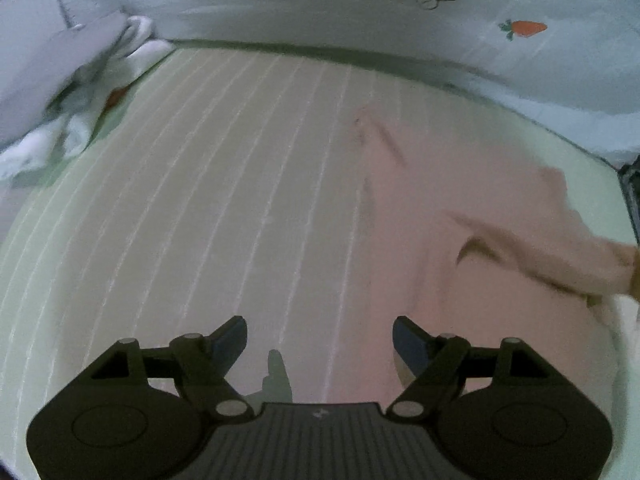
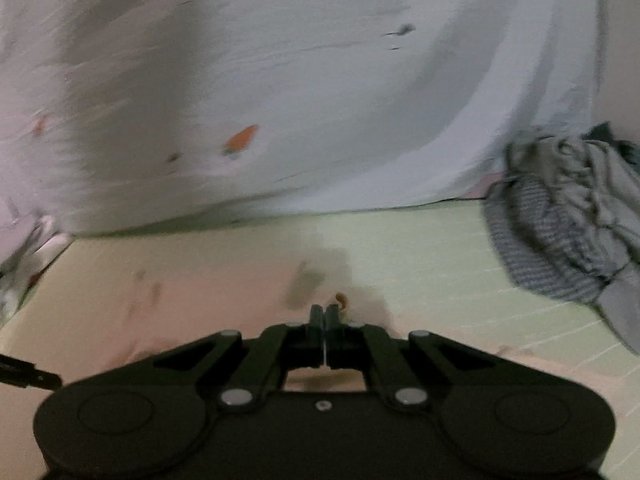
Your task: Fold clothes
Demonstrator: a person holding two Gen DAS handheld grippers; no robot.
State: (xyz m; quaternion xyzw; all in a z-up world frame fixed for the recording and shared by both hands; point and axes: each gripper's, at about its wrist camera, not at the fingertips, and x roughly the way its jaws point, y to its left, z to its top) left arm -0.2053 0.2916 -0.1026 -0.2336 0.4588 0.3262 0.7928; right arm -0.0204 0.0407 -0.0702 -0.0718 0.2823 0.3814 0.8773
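My left gripper [image 1: 320, 340] hovered with its fingers [image 1: 230, 340] spread wide and nothing between them, over a pale green striped mattress [image 1: 200, 200] whose white lines ran away from me toward the far edge. Ahead of those fingers the mattress lay bare and open all the way to a white sheet with carrot prints [image 1: 520, 28] that rose like a wall along the far side. The pink garment [image 1: 460, 220] lay just ahead and to the right of my left fingers, spread flat, its long axis running from near me toward the far sheet, with one part drawn out in a taut ridge toward the right edge of the view.

My right gripper [image 2: 325, 316] had its fingers pressed together on a fold of that pink garment [image 2: 180, 300], a small bunched tip of cloth showing just past the fingertips. The garment spread to the left of and under those fingers; bare green mattress [image 2: 440, 260] lay ahead and to the right.

To the far left of my left fingers a crumpled white cloth [image 1: 80, 92] sat in the corner against the sheet. Well to the right of my right fingers a heap of grey striped clothes [image 2: 560, 220] occupied the mattress near the sheet's foot. Both views were blurred.
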